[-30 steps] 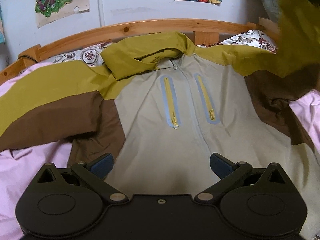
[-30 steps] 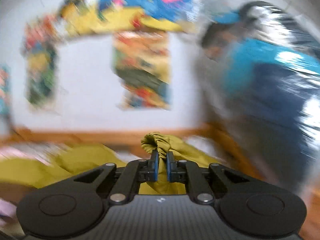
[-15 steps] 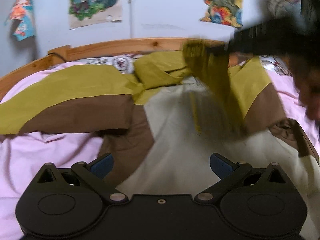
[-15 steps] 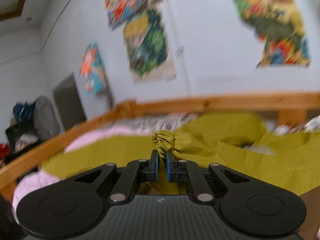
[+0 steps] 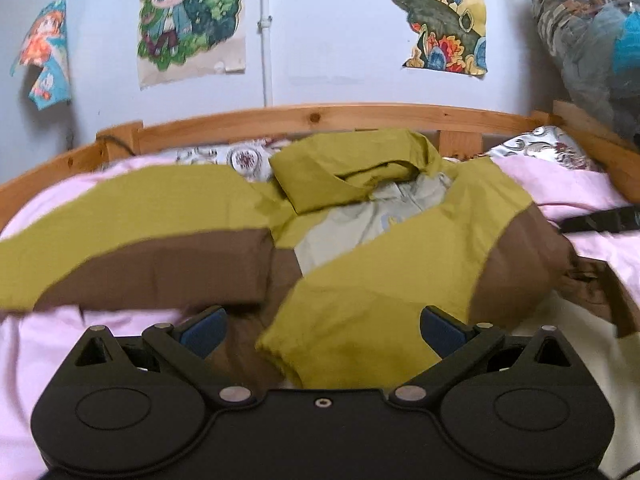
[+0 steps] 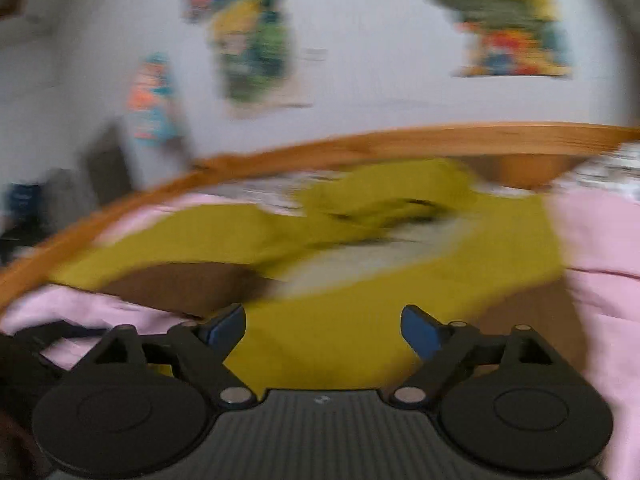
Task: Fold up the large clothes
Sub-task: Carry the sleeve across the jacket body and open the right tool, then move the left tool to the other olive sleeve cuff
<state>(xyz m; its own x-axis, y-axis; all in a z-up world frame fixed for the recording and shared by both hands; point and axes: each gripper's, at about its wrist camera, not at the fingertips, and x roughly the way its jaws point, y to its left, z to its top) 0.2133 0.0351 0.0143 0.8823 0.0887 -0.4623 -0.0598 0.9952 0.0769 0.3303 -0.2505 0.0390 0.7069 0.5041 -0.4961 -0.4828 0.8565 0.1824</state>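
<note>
A large jacket in olive, brown and pale grey lies face up on the pink bed sheet. Its right sleeve is folded diagonally across the chest, cuff toward me. Its left sleeve lies spread out to the left. My left gripper is open and empty just above the folded sleeve's cuff. My right gripper is open and empty over the same olive sleeve; that view is blurred by motion.
A wooden bed rail curves along the far side, with patterned pillows behind the jacket. Posters hang on the white wall. A plastic-wrapped bundle sits at the upper right. A black strap lies on the sheet at the right.
My right gripper carried the right sleeve's cuff across the jacket, then opened and let it go. The sleeve now lies across the chest. The left view has shifted toward the left sleeve.
</note>
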